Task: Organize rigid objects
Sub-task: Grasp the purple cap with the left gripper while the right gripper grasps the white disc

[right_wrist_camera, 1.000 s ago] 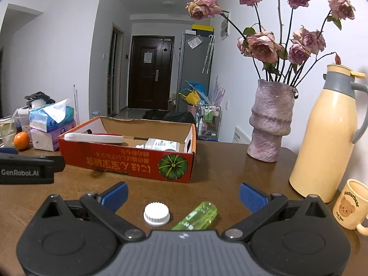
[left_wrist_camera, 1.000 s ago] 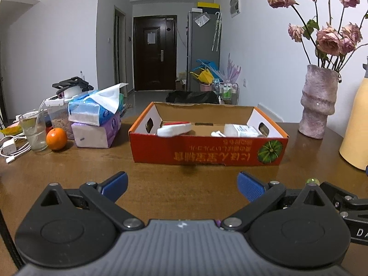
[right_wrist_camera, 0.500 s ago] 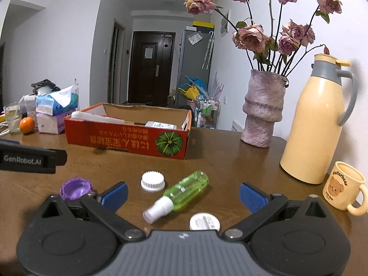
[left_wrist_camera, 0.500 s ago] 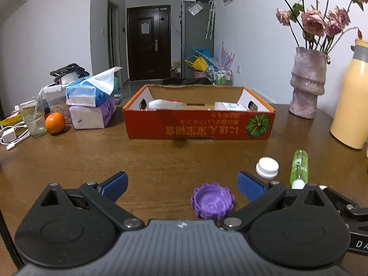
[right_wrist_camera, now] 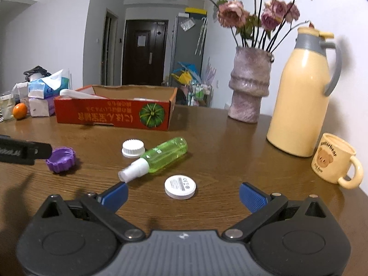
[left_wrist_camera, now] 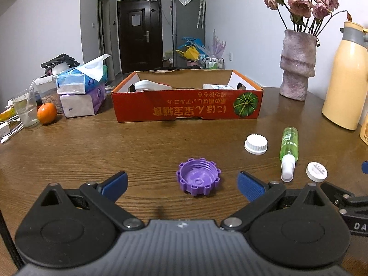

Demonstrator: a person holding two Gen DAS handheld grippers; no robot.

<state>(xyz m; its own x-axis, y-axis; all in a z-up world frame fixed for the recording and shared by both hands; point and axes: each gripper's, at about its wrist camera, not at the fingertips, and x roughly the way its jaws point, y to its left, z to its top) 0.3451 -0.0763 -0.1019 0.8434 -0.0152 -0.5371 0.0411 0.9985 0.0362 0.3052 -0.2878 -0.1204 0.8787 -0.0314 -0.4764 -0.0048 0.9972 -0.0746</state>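
Your left gripper (left_wrist_camera: 181, 181) is spread wide and holds nothing; the purple ridged plastic cap (left_wrist_camera: 198, 176) lies open side up on the brown wooden tabletop (left_wrist_camera: 92, 147) between its blue fingertips (left_wrist_camera: 249, 185), touching neither. Your right gripper (right_wrist_camera: 182, 192) is equally wide and empty, with the flat white round disc with a printed label (right_wrist_camera: 180, 186) lying just ahead, between its fingertips.

The clear green spray bottle with a white nozzle (right_wrist_camera: 158, 157) lies on its side just beyond that disc, its nozzle pointing toward the right gripper's left fingertip; whether they touch is hard to judge from this angle. The white ribbed cap (right_wrist_camera: 133, 148) sits just beside the bottle's far side.

Only the right wrist view shows the cream mug with a bear print (right_wrist_camera: 334, 159) and the whole yellow thermos jug with a grey handle (right_wrist_camera: 303, 92); it also catches the left gripper's black body at the left edge, near the purple cap. Only the left wrist view looks into the red cardboard tray box with a pumpkin picture (left_wrist_camera: 184, 108), where white items lie, and shows the white cables (left_wrist_camera: 10, 130) at the tabletop's left edge.

Open wood runs between the loose pieces and the box's front wall. The left side is crowded by the stacked tissue packs (left_wrist_camera: 80, 89), the orange fruit (left_wrist_camera: 47, 113) and the drinking glass (left_wrist_camera: 25, 108); the mottled pink ceramic vase (right_wrist_camera: 249, 85), jug and mug close the right.
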